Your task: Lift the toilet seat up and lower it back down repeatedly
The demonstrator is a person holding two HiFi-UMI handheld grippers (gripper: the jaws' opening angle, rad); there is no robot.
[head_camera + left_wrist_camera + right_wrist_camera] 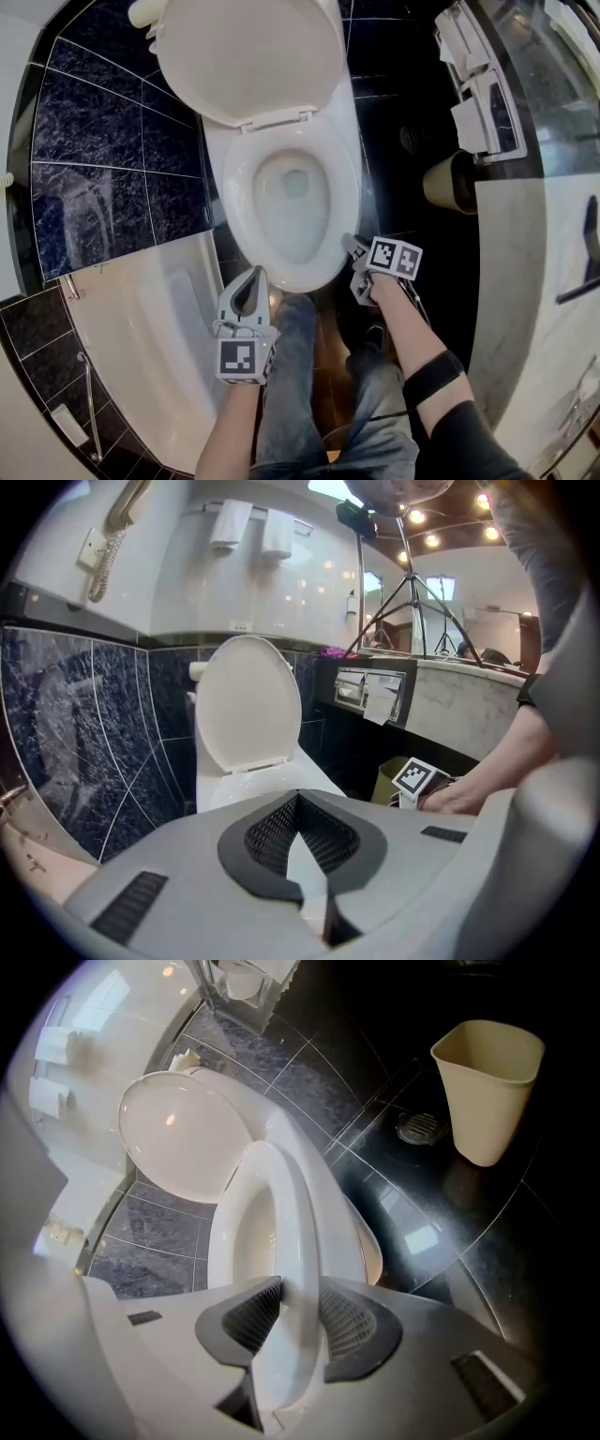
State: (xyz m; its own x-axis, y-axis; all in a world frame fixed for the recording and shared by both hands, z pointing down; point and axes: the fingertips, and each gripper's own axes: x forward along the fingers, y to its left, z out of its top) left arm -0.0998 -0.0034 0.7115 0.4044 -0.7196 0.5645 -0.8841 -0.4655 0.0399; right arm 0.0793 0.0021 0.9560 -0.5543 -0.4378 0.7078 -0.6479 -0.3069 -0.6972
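The toilet seat [238, 192] is pinched at its five o'clock rim by the right gripper [353, 251], hinge toward twelve; the left gripper [251, 286] is closed, empty.

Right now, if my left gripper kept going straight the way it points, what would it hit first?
Most likely the front edge of the toilet, which lies just past the left gripper and its closed tips. Depth is hard to judge here.

Lid [248, 56] stands upright behind the toilet bowl [292, 220]. Toilet seat [286, 1241] lies over the bowl, its front-right edge between the jaws of the right gripper [354, 251]. Left gripper [253, 277] sits just before the bowl's front-left. Bin [448, 181] stands on the floor to the right, bathtub [150, 328] to the left.
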